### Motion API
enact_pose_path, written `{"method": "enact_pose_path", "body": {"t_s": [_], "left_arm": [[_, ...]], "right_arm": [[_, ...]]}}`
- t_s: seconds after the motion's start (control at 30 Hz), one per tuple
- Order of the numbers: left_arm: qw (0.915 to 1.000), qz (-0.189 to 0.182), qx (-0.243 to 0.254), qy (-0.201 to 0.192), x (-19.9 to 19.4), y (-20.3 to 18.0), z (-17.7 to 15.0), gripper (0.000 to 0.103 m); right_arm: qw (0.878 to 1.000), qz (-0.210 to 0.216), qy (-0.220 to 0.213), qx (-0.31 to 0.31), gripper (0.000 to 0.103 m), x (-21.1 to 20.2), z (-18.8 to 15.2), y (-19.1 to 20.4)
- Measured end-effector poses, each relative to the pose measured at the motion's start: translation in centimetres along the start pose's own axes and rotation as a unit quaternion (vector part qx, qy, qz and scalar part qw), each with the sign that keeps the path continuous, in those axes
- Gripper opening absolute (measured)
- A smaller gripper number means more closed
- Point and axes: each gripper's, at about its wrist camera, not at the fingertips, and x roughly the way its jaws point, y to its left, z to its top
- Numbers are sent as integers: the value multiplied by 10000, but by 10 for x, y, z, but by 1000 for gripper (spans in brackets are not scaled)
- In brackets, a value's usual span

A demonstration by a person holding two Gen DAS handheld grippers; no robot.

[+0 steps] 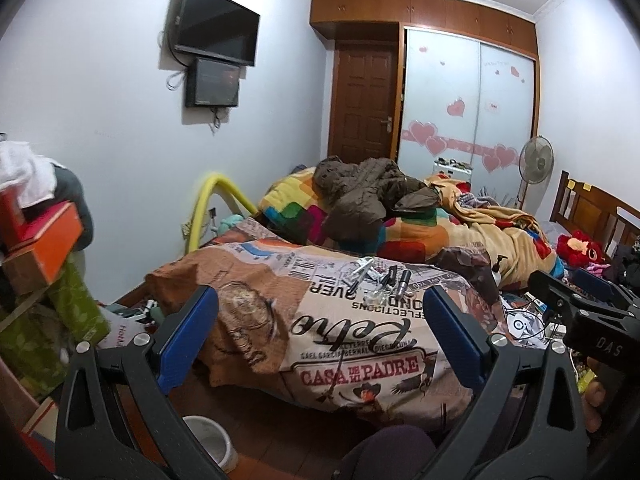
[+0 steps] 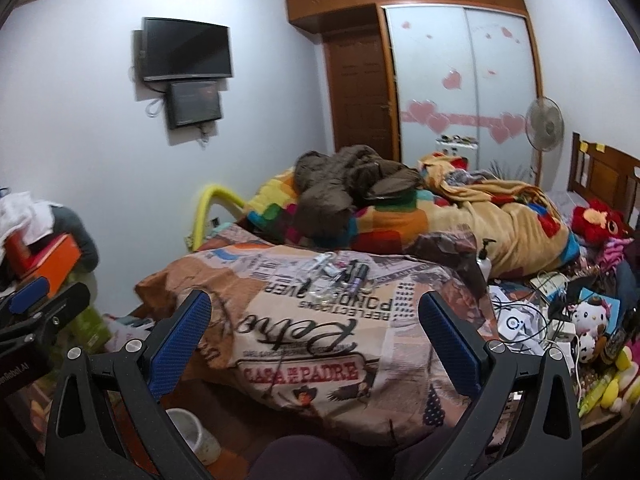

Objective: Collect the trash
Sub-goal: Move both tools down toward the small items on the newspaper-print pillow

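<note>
A small heap of trash (image 1: 380, 278) lies on the printed quilt (image 1: 344, 344): clear wrappers and dark tubes. It also shows in the right wrist view (image 2: 340, 276), on the quilt (image 2: 312, 344). My left gripper (image 1: 320, 328) is open and empty, held well short of the heap. My right gripper (image 2: 316, 328) is open and empty, also short of it. The right gripper shows at the right edge of the left wrist view (image 1: 576, 300). A white bin (image 1: 212, 444) stands on the floor below the bed's edge; it also shows in the right wrist view (image 2: 192, 436).
A brown jacket (image 1: 368, 192) and colourful blankets (image 1: 440, 232) are piled further up the bed. Stacked boxes (image 1: 40, 256) stand at left. Cables, plush toys and a pump bottle (image 2: 486, 258) crowd the right side. A fan (image 2: 544, 128) stands by the wardrobe.
</note>
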Motion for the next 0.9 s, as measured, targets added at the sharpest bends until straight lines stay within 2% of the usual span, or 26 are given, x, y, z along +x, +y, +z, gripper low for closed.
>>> {"method": "enact_pose_path", "body": {"t_s": [0.23,0.5,0.9], "left_arm": [[9987,-166,-13,479,83,-18,7,103],[9949,-258,390,895,178,-46,4,103],[9856,-556,341,1561,321,-66,-20,103]], "right_arm": [[9988,-455,168,-28,103,46,8,-30],[9976,-485,500,-44,103,113,15,-66],[9934,-213,1117,136,103,235,8,-86]]}}
